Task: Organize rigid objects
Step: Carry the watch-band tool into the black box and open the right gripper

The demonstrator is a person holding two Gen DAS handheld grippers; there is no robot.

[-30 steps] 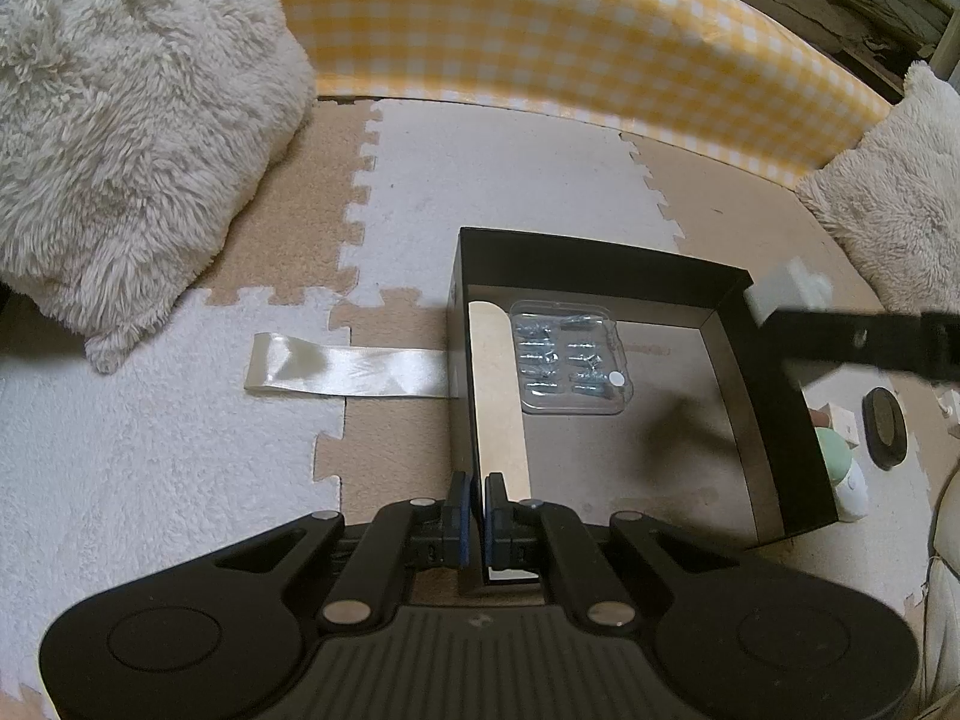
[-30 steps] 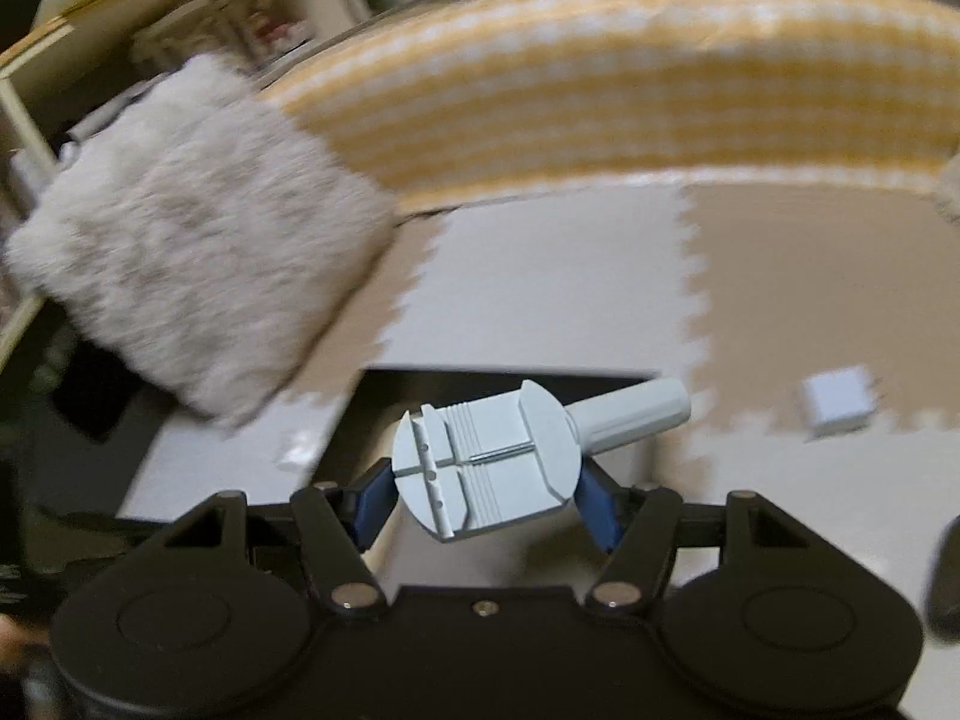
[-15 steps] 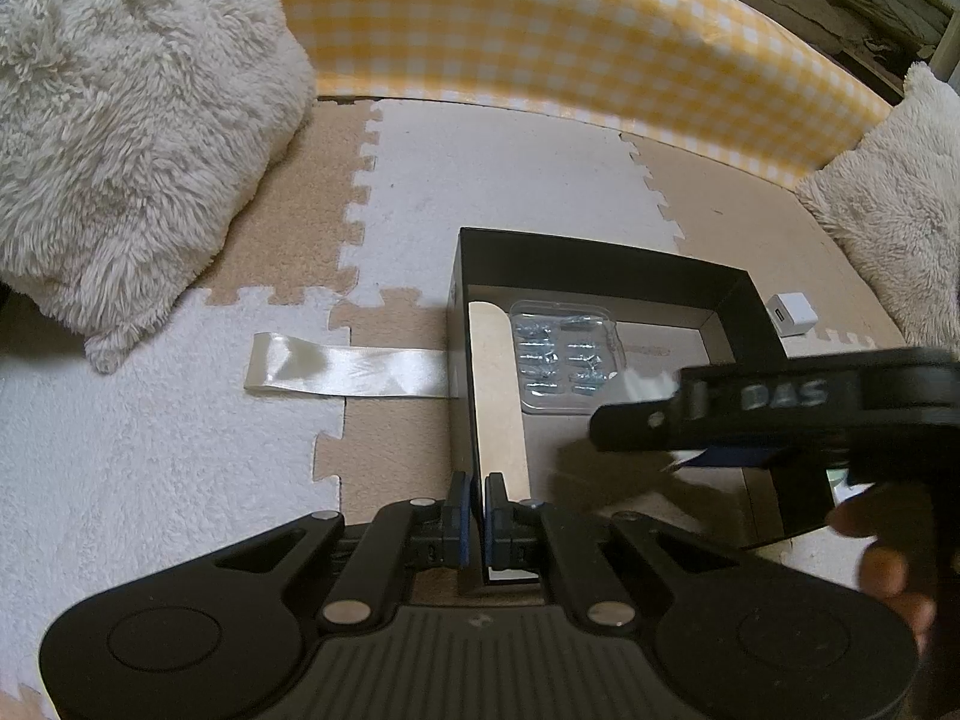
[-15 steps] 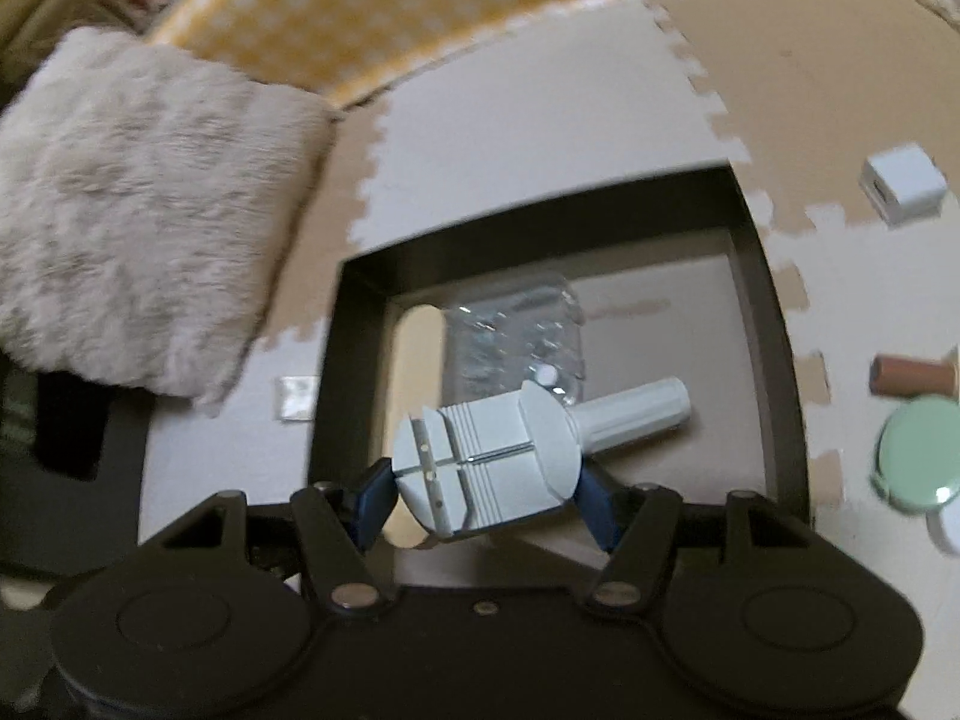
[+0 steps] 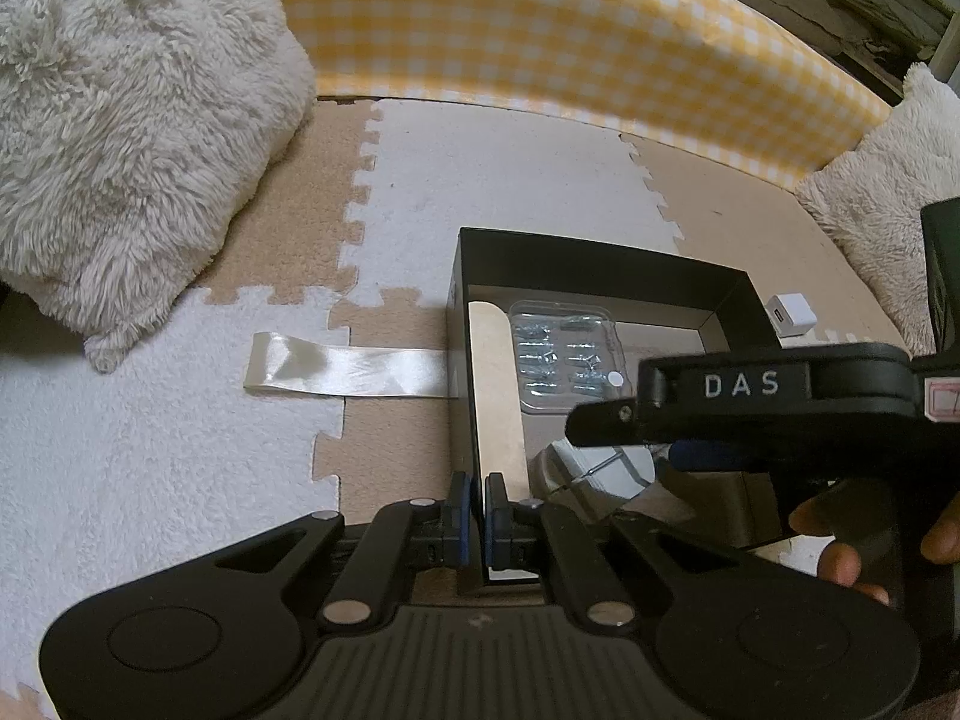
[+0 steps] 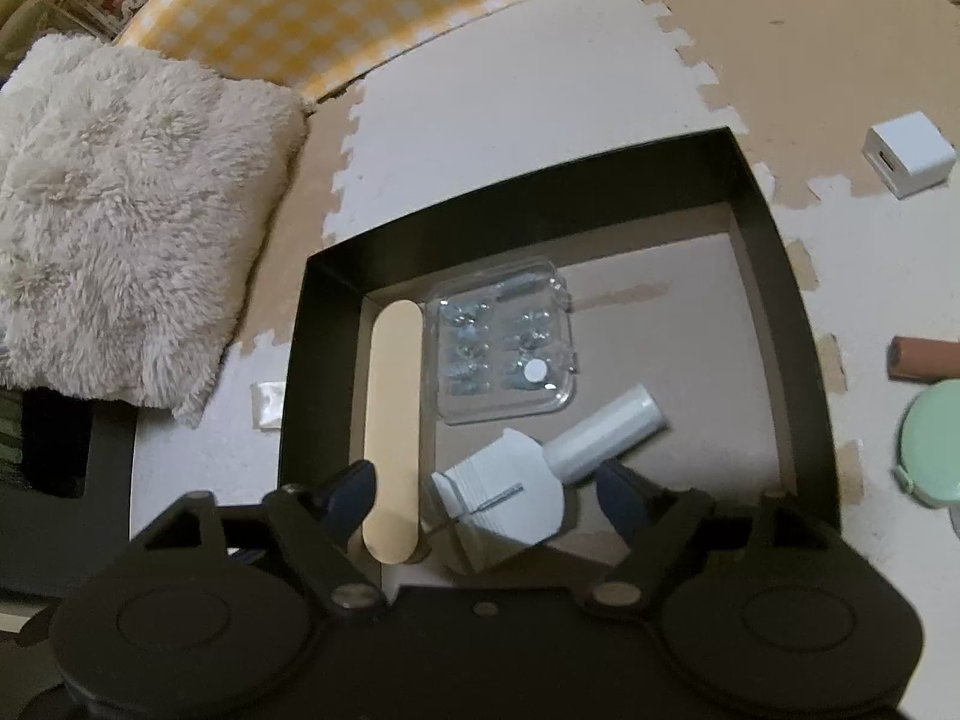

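Blue-padded right hand-held gripper (image 6: 486,492): jaws have just been opening, now wide, pads clear of the white tool (image 6: 528,480) between them. Tool lies on the floor of the black box (image 6: 774,276), handle angled toward the blister pack (image 6: 504,348), just beside the wooden stick (image 6: 390,414). Left hand-held gripper (image 5: 479,513): pinched tight on the box's near wall. White cube (image 6: 909,153) rests on the foam mat (image 6: 540,102) outside the box.

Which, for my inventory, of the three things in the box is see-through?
The blister pack of screws, lying in the black box: clear plastic, unlike the opaque wooden stick and pale grey tool.
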